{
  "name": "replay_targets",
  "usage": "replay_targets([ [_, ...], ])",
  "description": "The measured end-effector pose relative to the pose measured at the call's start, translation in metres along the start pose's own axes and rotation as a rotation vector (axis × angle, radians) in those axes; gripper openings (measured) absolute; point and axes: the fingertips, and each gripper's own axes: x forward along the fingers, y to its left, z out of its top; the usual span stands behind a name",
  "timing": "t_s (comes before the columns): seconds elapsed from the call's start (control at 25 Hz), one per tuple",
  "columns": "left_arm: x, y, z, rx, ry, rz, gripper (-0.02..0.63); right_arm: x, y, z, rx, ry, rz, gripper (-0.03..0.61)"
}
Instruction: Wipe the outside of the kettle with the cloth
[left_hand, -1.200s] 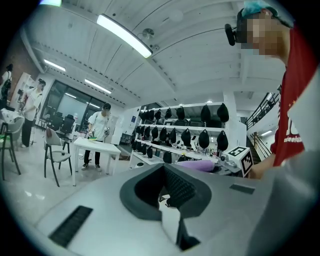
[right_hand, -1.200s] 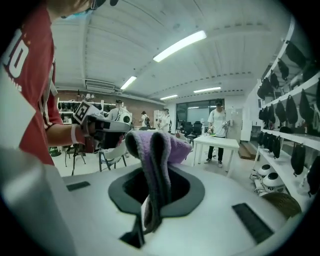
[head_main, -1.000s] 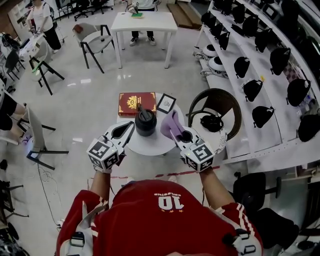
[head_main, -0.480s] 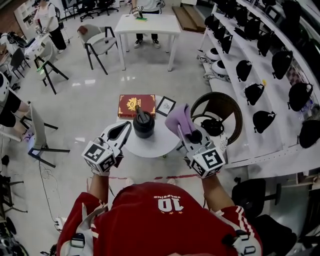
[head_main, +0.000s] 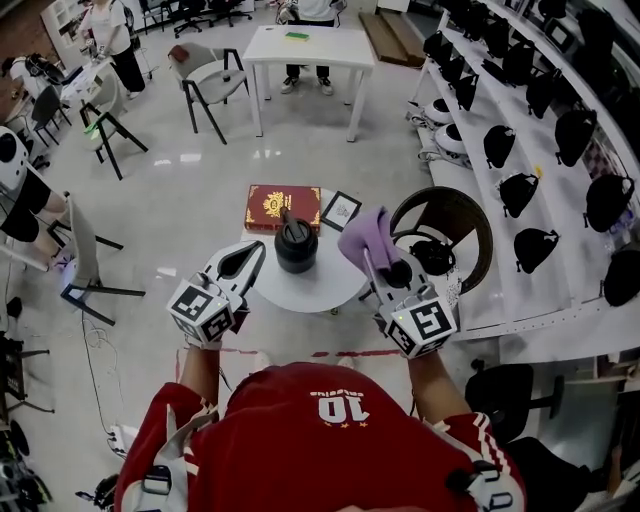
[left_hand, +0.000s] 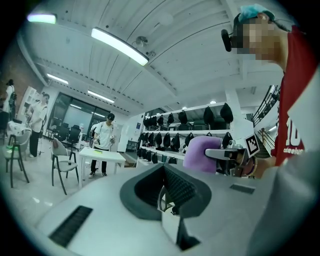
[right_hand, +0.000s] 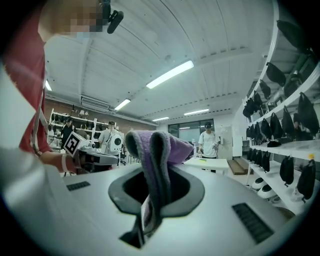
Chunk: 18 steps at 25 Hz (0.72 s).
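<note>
Drawing away from the kettle (head_main: 296, 245), the right gripper (head_main: 371, 264) now holds the cloth (head_main: 366, 238) a little further out to the kettle's right than it did 1 second ago. A clear gap has opened between the 2. Its jaws are clamped tight on the purple cloth. A fold is pinched between them and the rest bunches above the tips, as the right gripper view shows.

The left gripper (head_main: 255, 250) has hardly moved. It stays by the left edge of the round white tabletop (head_main: 310, 290), just beside the kettle but not touching it. Its jaws are closed together with nothing in them.

The kettle stands upright on the tabletop, between the 2 grippers and just in front of a red book (head_main: 283, 207).

With the cloth off the kettle's wall, no wiping is going on right now. This looks like a pause or a reset between passes. The cloth must return to the kettle's side before any more of the outside gets cleaned.
</note>
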Motion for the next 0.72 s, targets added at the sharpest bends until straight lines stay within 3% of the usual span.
replay_targets([
  [0.72,-0.003,-0.006,0.003,0.003,-0.005,-0.026,0.008,-0.005,-0.001,-0.013,-0.03,0.03,-0.041,0.046],
])
